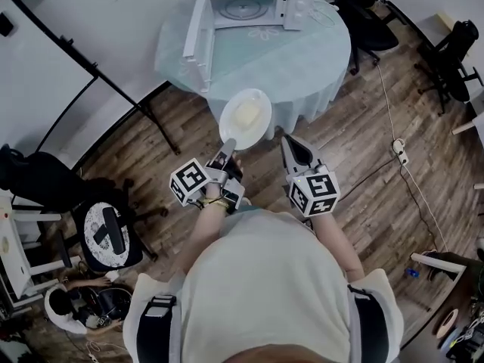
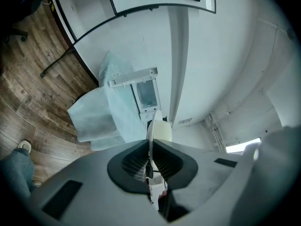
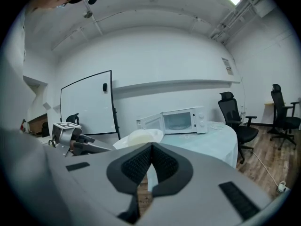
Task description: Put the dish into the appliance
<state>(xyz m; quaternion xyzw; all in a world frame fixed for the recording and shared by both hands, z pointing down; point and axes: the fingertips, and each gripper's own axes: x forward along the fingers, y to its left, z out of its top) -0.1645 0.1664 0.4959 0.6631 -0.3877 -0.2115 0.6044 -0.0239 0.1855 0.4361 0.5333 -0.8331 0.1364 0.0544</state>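
Observation:
A white plate [image 1: 246,116] carrying a pale yellow lump of food hangs in the air just before the round table's near edge. My left gripper [image 1: 229,147] is shut on the plate's near rim; in the left gripper view the plate [image 2: 151,126] shows edge-on between the jaws of that gripper [image 2: 150,147]. The white microwave [image 1: 246,7] stands at the table's far side with its door [image 1: 198,40] swung open to the left. My right gripper [image 1: 292,145] is shut and empty, just right of the plate. From the right gripper [image 3: 151,147] I see plate [image 3: 138,138] and microwave [image 3: 181,120].
A light teal cloth covers the round table [image 1: 302,66]. A whiteboard stand's black legs [image 1: 144,116] stretch across the floor at the left. Black office chairs [image 1: 370,21] stand at the right, a round stool [image 1: 107,233] at the lower left, and a cable with a socket strip [image 1: 398,151] lies on the wooden floor.

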